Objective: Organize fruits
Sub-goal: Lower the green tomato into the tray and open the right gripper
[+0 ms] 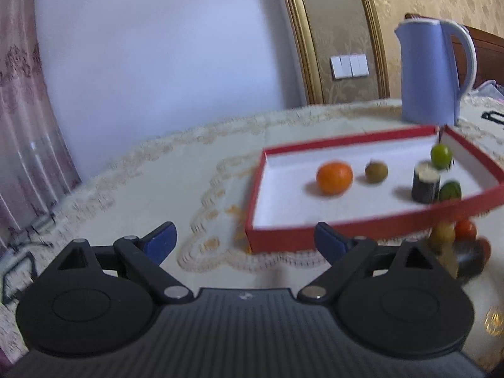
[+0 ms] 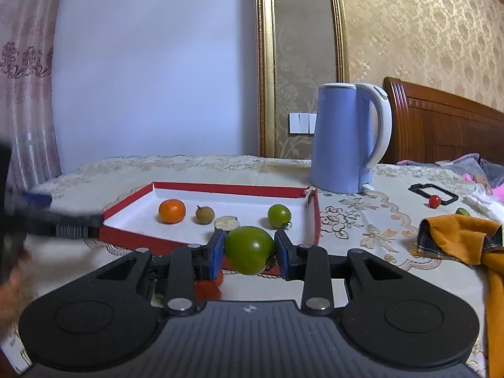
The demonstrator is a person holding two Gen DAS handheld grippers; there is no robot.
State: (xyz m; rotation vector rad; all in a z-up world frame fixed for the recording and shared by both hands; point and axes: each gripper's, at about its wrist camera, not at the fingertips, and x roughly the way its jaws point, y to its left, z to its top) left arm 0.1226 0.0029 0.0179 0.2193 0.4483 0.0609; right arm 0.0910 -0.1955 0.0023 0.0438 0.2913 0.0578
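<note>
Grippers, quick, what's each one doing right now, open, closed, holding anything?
Left gripper: open, nothing between its fingers.
Right gripper: closed on a green tomato, held just in front of the red tray.

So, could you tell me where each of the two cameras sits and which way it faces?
Left wrist: on the left gripper, jaws open and empty, left of the red tray, facing the kettle.
Right wrist: on the right gripper, shut on a green tomato at the tray's near edge, facing the kettle.
Shared: tray, orange, kettle.
</note>
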